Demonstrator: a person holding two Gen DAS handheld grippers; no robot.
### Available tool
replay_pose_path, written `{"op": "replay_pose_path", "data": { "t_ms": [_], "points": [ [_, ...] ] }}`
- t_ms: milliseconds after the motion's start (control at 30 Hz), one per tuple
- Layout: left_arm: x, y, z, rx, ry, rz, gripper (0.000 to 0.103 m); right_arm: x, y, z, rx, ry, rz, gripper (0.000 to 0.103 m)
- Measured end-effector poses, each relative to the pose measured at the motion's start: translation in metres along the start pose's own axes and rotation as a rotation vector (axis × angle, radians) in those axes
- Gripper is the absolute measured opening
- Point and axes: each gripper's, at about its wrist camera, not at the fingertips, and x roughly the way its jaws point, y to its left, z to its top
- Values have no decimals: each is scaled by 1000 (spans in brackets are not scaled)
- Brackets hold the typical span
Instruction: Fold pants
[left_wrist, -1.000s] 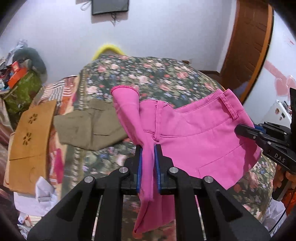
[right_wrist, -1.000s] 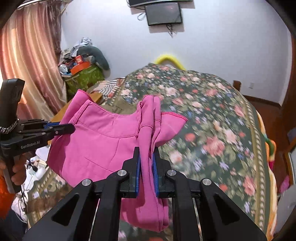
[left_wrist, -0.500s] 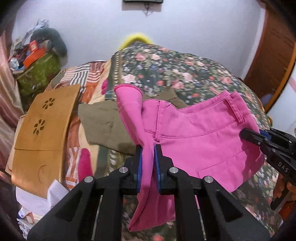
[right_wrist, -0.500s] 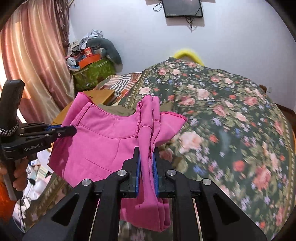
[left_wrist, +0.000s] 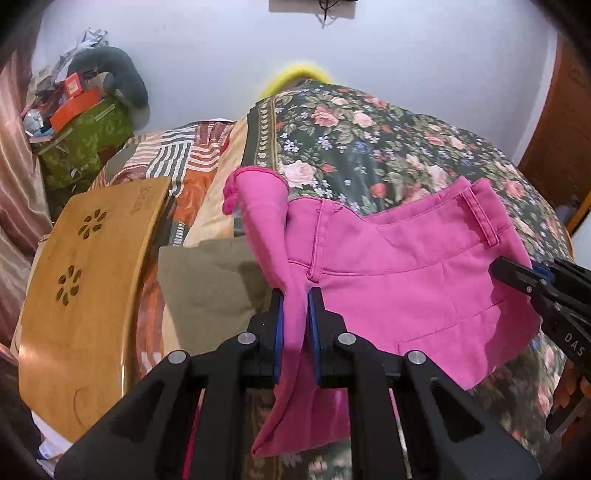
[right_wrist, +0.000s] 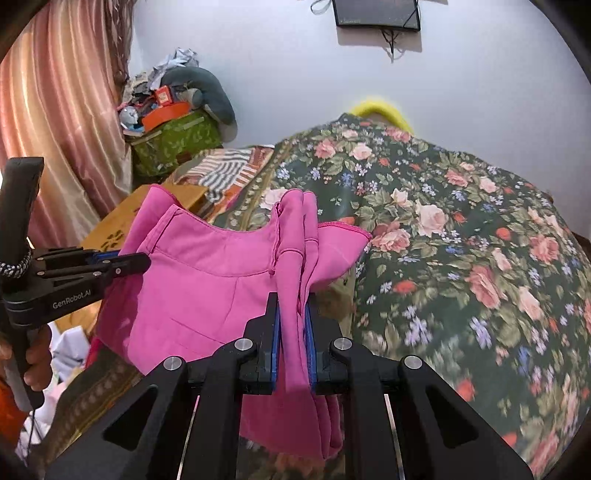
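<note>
Pink pants (left_wrist: 399, 280) hang in the air above the flowered bed, stretched between both grippers. My left gripper (left_wrist: 295, 295) is shut on a bunched part of the fabric at one end. My right gripper (right_wrist: 293, 301) is shut on the other bunched end of the pink pants (right_wrist: 207, 280). Each gripper shows in the other's view: the right one (left_wrist: 496, 267) at the right edge, the left one (right_wrist: 146, 260) at the left. Loose fabric hangs below both sets of jaws.
A bed with a dark flowered cover (right_wrist: 461, 258) lies under the pants. A folded olive garment (left_wrist: 210, 280) lies on it at the left. A wooden lap tray (left_wrist: 81, 295) is further left. A cluttered green box (right_wrist: 173, 144) stands by the wall, with a curtain (right_wrist: 62, 122) at the left.
Both grippers have swung left with the pants still held between them. The olive garment and the wooden tray now sit nearer the left gripper.
</note>
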Motion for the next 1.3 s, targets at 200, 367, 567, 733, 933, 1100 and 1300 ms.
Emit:
{"op": "replay_pose_path", "data": {
  "t_ms": [200, 367, 567, 733, 933, 1100, 1300],
  "points": [
    [56, 12, 5, 57, 59, 54, 14, 50, -2, -4, -29, 108, 0, 12],
    [87, 33, -7, 24, 143, 107, 23, 64, -15, -10, -3, 164, -15, 18],
    [73, 53, -27, -12, 156, 102, 43, 56, -24, -13, 3, 237, -74, 52],
    [48, 53, -45, 41, 182, 130, 44, 23, -25, -20, 2, 217, -122, 56],
    [-8, 50, -57, 49, 173, 129, 43, -45, -14, -15, 26, 112, -114, 56],
    [-100, 26, -55, 82, 42, 75, 44, -121, 10, -13, 49, -29, -91, 59],
    [-238, -7, -61, 98, -191, 25, 45, -220, 49, -13, 16, -235, -74, 59]
  ]
}}
